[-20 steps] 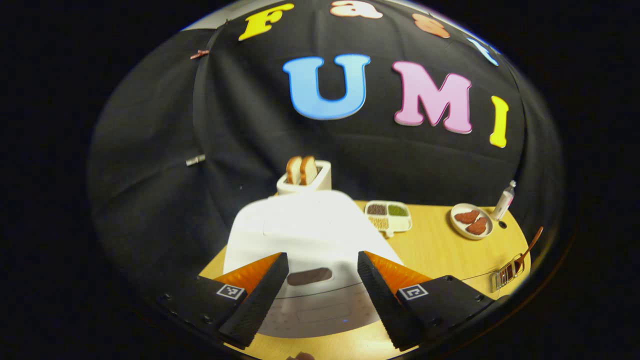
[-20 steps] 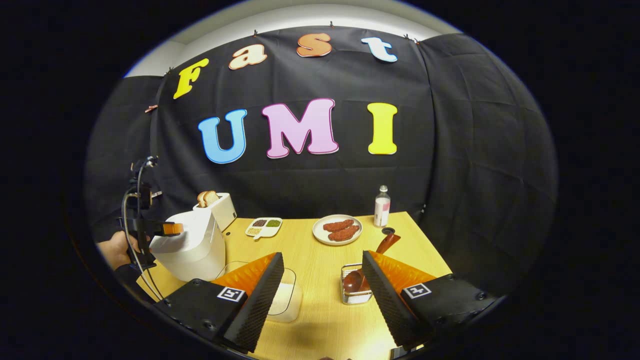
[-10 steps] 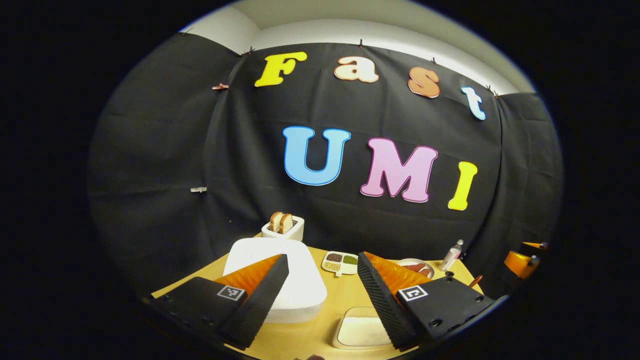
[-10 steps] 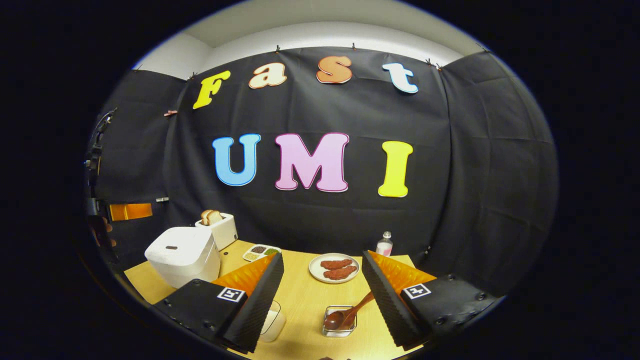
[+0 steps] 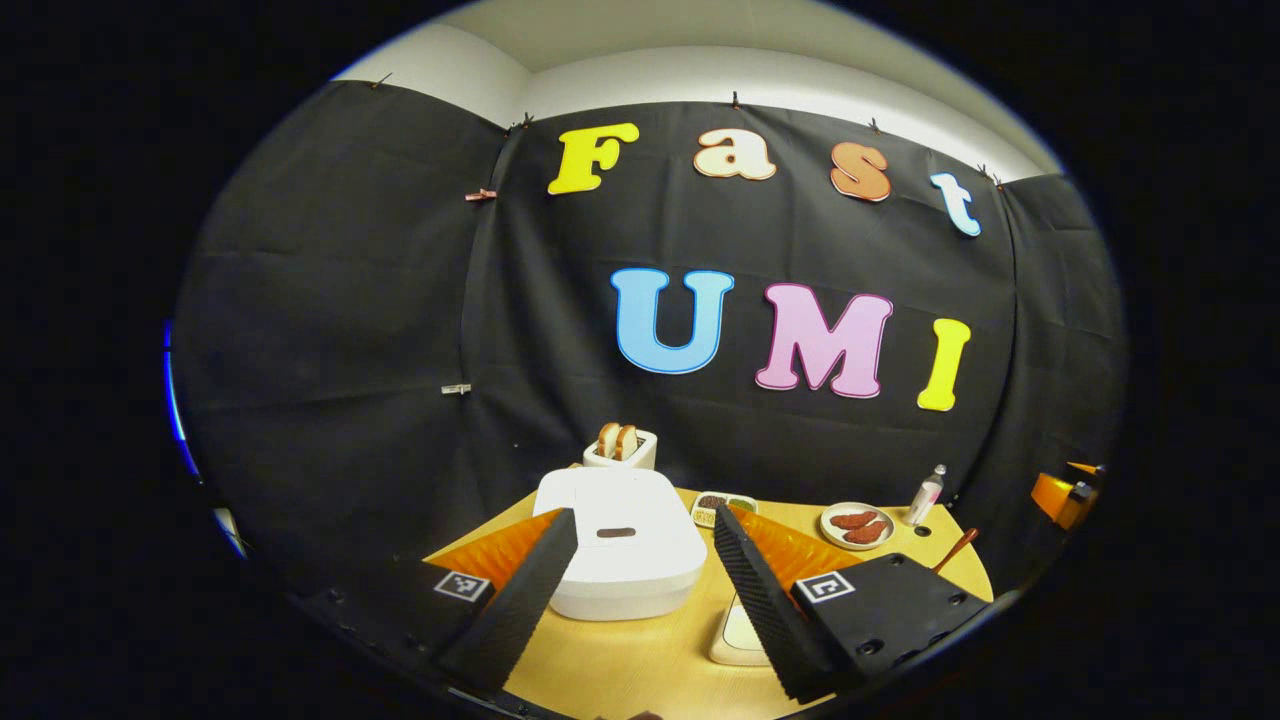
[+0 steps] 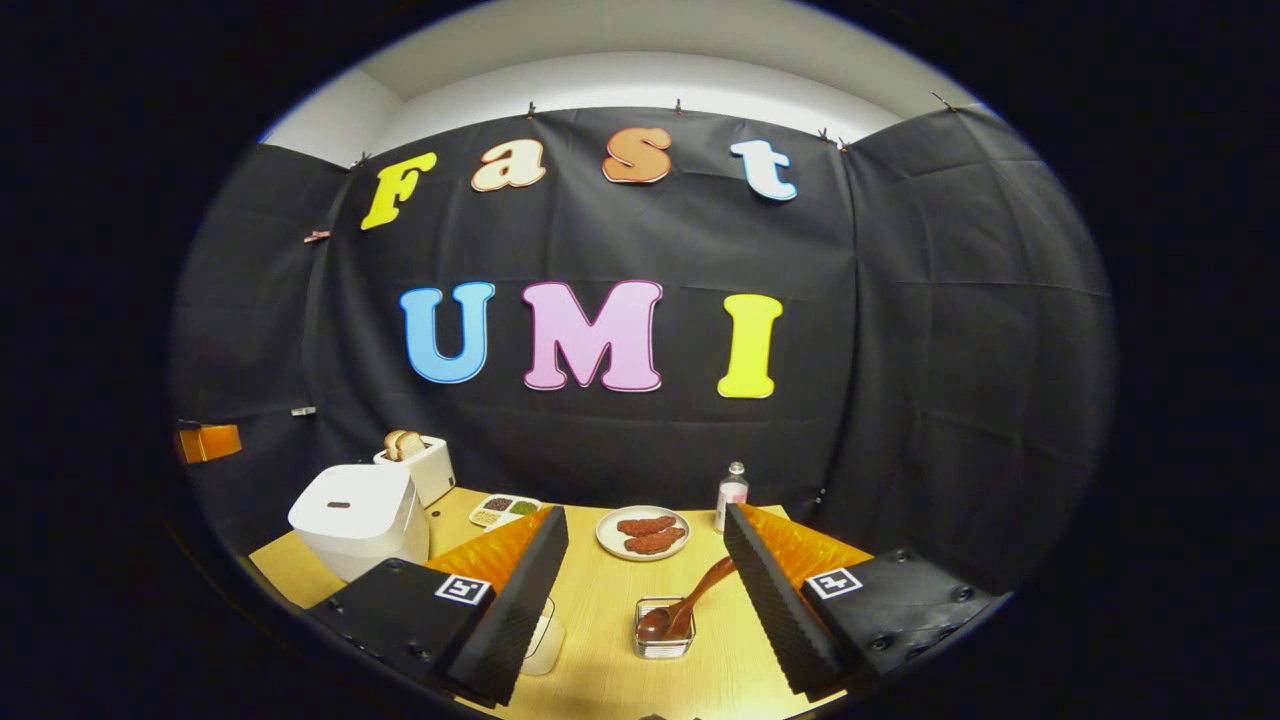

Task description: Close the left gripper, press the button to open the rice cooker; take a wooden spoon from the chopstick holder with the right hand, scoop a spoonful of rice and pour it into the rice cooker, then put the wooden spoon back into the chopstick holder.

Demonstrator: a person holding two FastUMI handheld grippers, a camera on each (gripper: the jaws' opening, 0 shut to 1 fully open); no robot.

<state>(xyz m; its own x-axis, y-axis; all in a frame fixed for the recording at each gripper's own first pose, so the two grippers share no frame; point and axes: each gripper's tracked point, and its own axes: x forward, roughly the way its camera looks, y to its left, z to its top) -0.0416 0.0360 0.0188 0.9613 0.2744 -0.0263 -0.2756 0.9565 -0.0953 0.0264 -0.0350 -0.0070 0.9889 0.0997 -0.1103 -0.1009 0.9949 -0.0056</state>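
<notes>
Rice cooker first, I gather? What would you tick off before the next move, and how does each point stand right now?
1. Rice cooker lid shut, waiting for the press: ok.
2. Left gripper closed for pressing: not ok, its fingers stand wide apart.
3. Left gripper lined up with the cooker's button: roughly ok, the button lies ahead between the fingers, but the gripper is held off from it.
4. Wooden spoon in the chopstick holder: ok, bowl end in the holder, handle leaning out.
5. Right gripper free to take the spoon: ok, open and holding nothing.
6. Rice container filled: cannot tell, a finger hides most of it.
</notes>
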